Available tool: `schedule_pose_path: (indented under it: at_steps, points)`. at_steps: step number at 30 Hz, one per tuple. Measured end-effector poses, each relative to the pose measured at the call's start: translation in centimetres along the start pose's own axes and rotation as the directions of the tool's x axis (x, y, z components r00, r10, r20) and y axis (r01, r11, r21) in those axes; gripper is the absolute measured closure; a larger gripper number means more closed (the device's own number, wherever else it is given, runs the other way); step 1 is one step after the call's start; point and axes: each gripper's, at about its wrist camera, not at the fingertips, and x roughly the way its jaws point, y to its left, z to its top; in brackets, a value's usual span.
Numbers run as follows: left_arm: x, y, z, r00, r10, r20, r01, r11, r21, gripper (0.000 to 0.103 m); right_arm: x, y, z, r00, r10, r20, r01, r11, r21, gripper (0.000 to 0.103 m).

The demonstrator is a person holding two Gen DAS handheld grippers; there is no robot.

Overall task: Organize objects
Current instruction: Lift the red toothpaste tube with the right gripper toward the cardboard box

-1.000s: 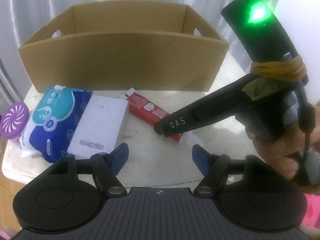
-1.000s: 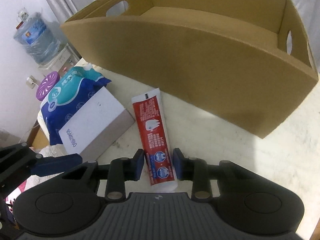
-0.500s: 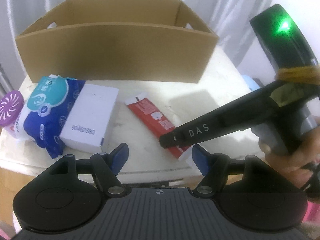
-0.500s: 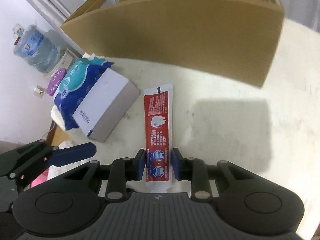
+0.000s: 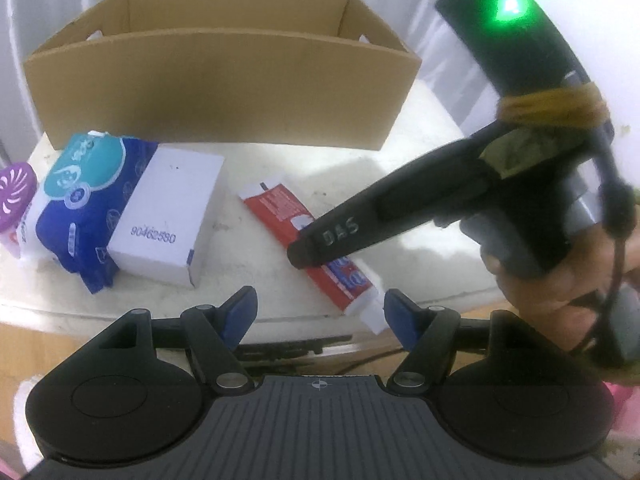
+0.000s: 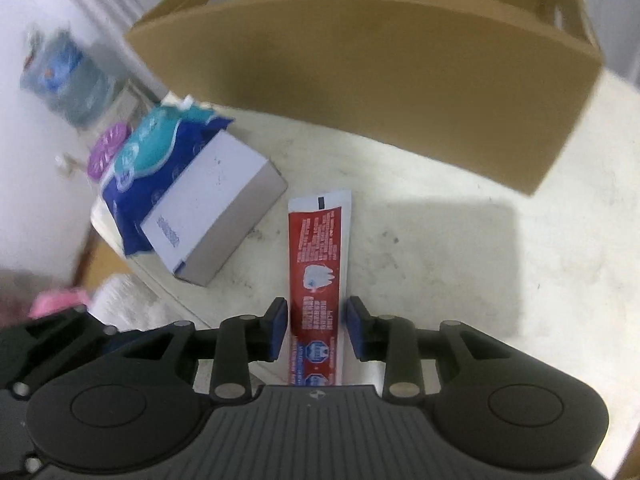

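A red toothpaste tube (image 6: pixel 318 240) lies flat on the white table (image 6: pixel 480 280), its cap end past the front edge. My right gripper (image 6: pixel 317 328) has its blue pads against both sides of the tube and its jaws are opening. In the left wrist view the same tube (image 5: pixel 280 204) shows under the right gripper's black fingers (image 5: pixel 328 236). My left gripper (image 5: pixel 320 312) hangs open over the table's front edge with nothing between its fingers. An open cardboard box (image 5: pixel 220 92) stands at the back of the table; it is also seen in the right wrist view (image 6: pixel 380 60).
Left of the tube sit a white carton (image 5: pixel 168 216), a blue tissue pack (image 5: pixel 80 176) and a purple disc (image 5: pixel 16 192). A person's hand (image 5: pixel 560 292) holds the right gripper. A water bottle (image 6: pixel 64 76) stands beyond the table at the left.
The right gripper has dragged the tube toward the table's front edge, so the cap end now overhangs it. The left gripper has kept still and open.
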Motion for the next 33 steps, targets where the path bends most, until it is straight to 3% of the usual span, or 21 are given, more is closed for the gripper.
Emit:
schedule_pose_path:
  at_steps: [3, 8, 15, 22, 26, 33]
  points:
    - [-0.1, -0.1, -0.2, 1.0, 0.003, -0.014, -0.003, 1.0, -0.001, 0.032, -0.2, 0.4, 0.0, 1.0, -0.015, -0.007, 0.015, 1.0, 0.004, 0.07]
    - [0.2, -0.1, -0.3, 0.999, -0.026, -0.029, 0.025, 1.0, -0.01, 0.033, -1.1, -0.7, -0.9, 0.999, 0.047, -0.016, -0.045, 0.992, 0.12, 0.072]
    - [2.1, 0.2, 0.0, 0.994, -0.055, -0.094, 0.054, 0.998, -0.014, 0.047, -1.3, -1.5, -1.9, 0.993, 0.118, -0.011, -0.113, 0.971, 0.211, 0.073]
    - [2.6, 0.7, 0.4, 0.989, -0.078, -0.124, 0.074, 0.996, -0.041, 0.052, -1.1, -2.6, -2.8, 0.981, 0.193, -0.003, -0.184, 0.936, 0.3, 0.074]
    - [3.3, 0.6, 0.4, 0.983, -0.092, -0.158, 0.083, 0.995, -0.062, 0.065, -0.9, -2.9, -3.2, 0.974, 0.228, 0.001, -0.216, 0.92, 0.327, 0.075]
    - [3.8, 0.9, 1.3, 0.978, -0.11, -0.176, 0.092, 0.99, -0.108, 0.066, -0.6, -3.4, -3.1, 0.965, 0.26, -0.006, -0.241, 0.903, 0.356, 0.075]
